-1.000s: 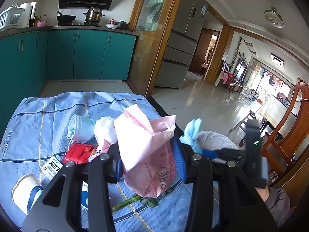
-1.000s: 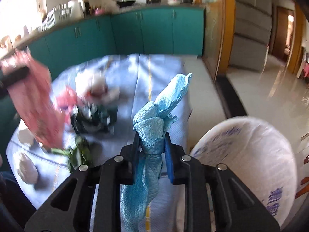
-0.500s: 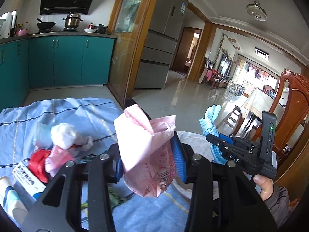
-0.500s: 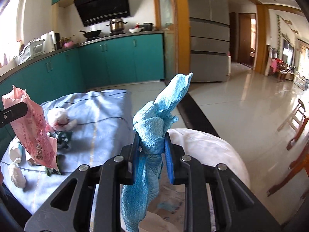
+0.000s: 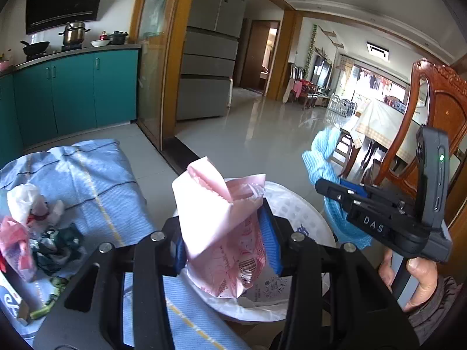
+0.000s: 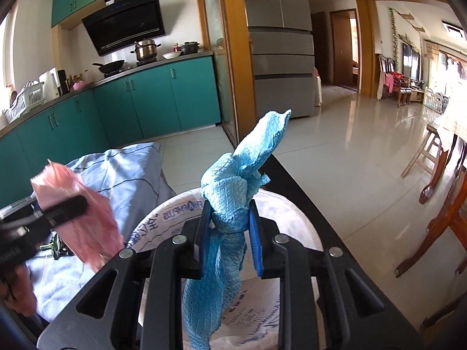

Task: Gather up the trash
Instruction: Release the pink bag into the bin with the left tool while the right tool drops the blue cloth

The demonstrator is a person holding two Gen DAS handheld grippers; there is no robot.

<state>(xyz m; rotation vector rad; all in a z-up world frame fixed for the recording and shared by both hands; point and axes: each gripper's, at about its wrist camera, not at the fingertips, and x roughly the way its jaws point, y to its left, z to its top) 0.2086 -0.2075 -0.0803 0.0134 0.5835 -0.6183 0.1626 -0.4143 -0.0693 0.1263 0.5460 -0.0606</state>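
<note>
My left gripper (image 5: 226, 234) is shut on a pink plastic wrapper (image 5: 221, 227) and holds it over the near rim of a white bag-lined bin (image 5: 294, 213). My right gripper (image 6: 229, 233) is shut on a knotted blue cloth (image 6: 233, 204) and holds it above the same bin (image 6: 175, 213). The right gripper (image 5: 332, 185) with the cloth (image 5: 324, 157) shows at the right of the left wrist view. The left gripper (image 6: 49, 214) with the wrapper (image 6: 84, 227) shows blurred at the left of the right wrist view.
A table with a light blue cloth (image 5: 96, 172) lies left of the bin, with a heap of wrappers and scraps (image 5: 32, 227) and a box (image 5: 11, 300) on it. A wooden chair (image 5: 432, 110) stands at the right. Teal kitchen cabinets (image 6: 151, 102) line the far wall.
Both grippers have swung right, away from the table's trash heap, and now hold the wrapper and the cloth over the bin. Both stay shut.
</note>
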